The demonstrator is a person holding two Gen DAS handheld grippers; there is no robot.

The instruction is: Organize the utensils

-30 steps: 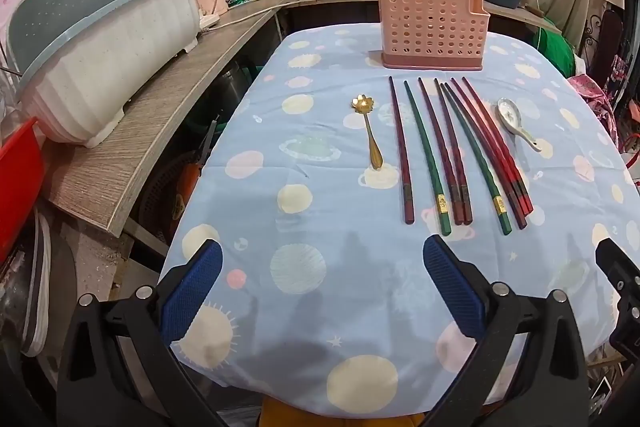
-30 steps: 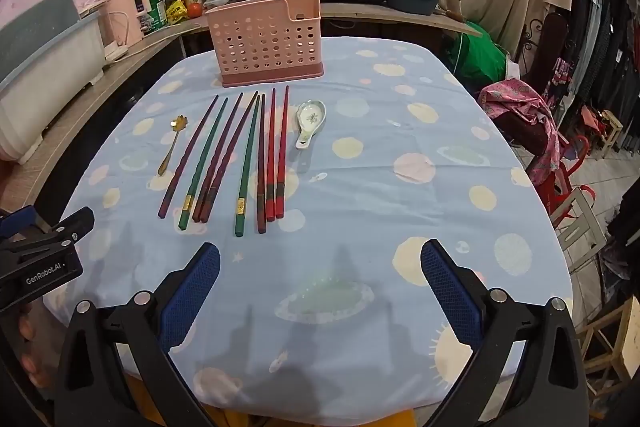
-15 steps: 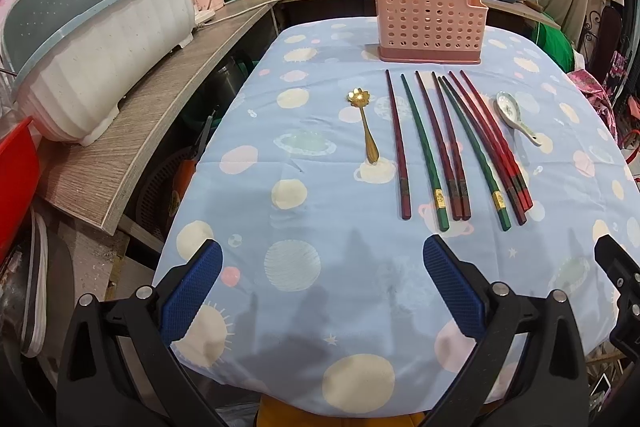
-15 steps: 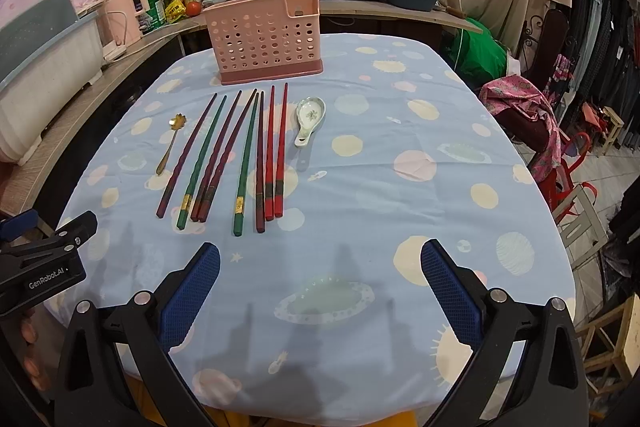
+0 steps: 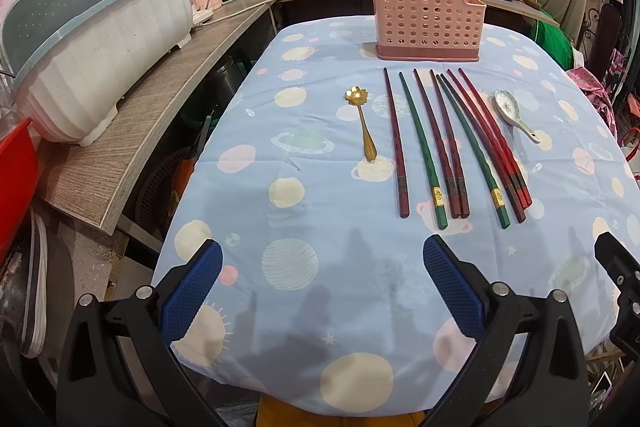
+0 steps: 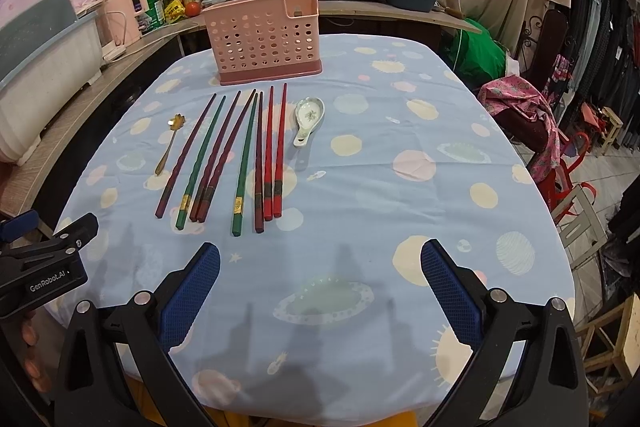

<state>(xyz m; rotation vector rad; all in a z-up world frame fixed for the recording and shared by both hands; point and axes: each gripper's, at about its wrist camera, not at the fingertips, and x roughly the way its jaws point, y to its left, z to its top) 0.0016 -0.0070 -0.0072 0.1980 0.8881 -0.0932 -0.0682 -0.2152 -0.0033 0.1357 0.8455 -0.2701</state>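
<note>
Blue cloth with pale planets covers the table (image 5: 304, 307), and both of my tools hover over its near edge with nothing in them: my left gripper (image 5: 322, 283) has its blue pads spread wide apart, and my right gripper (image 6: 320, 283) is spread just the same. Beyond them lie the chopsticks (image 5: 448, 143), a fan of red, maroon and green sticks with the butt ends toward me, some touching or crossing near the right side. A gold spoon (image 5: 362, 123) lies just left of the fan and a white ceramic spoon (image 6: 307, 119) just right. Farthest off stands the pink perforated holder (image 5: 426, 19), upright. I judge nothing is sorted yet, so I should reach for an outlying stick, pinch it near the thick end, and carry it tip-down into the holder.
</note>
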